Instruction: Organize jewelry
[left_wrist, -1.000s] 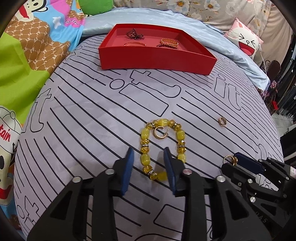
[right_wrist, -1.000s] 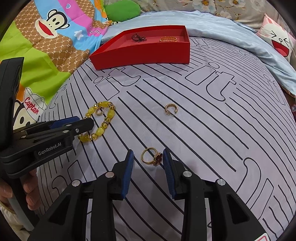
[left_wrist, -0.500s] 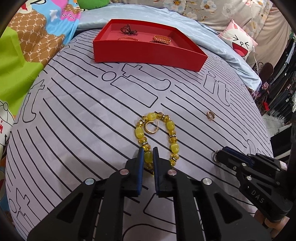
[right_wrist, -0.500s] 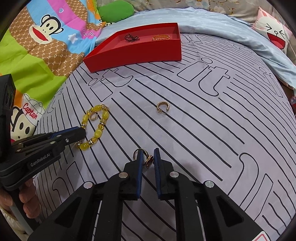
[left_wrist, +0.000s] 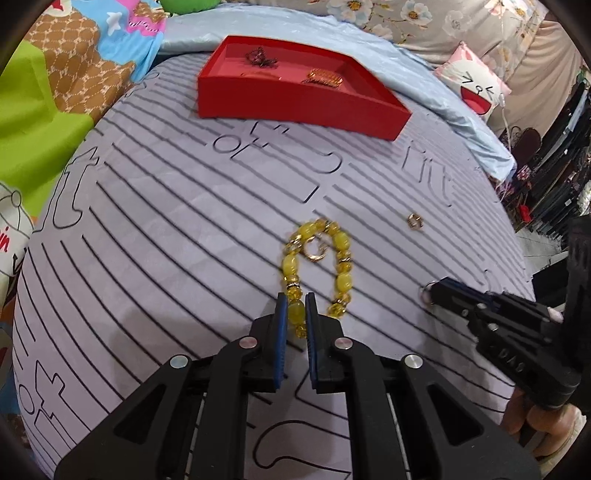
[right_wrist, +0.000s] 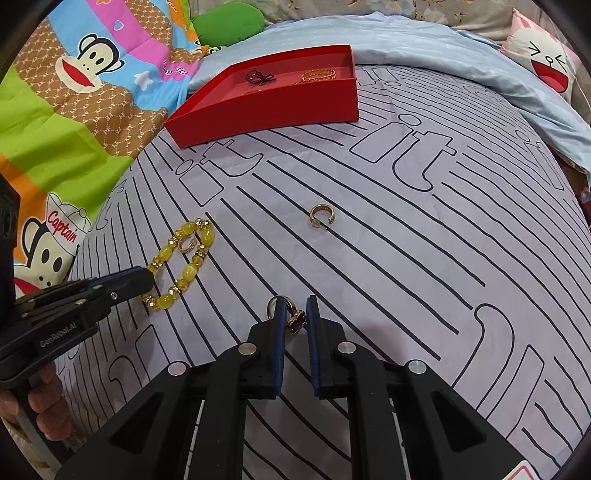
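Yellow beads of the bracelet (left_wrist: 295, 314) sit pinched between the blue pads of the left gripper (left_wrist: 295, 306), whose jaws are closed on one bead near the loop's near end, while the rest of the bracelet lies on the striped bed cover (left_wrist: 184, 221). The right gripper (right_wrist: 295, 314) has its jaws closed on a gold ring with a dark red stone (right_wrist: 296, 317), low over the cover. Judging by the red tray (left_wrist: 295, 99) at the far side, the job is partly done: a dark butterfly-like piece (right_wrist: 260, 76) and a gold chain piece (right_wrist: 317, 75) already lie inside. Left to move are the two held pieces, a small gold hoop (left_wrist: 316, 251) resting inside the bracelet's loop, and an open gold ring (right_wrist: 321, 216) lying apart on the cover. Whether either held piece has left the cover is hard to tell, and a thin item near the tray's front wall is too blurred to name.
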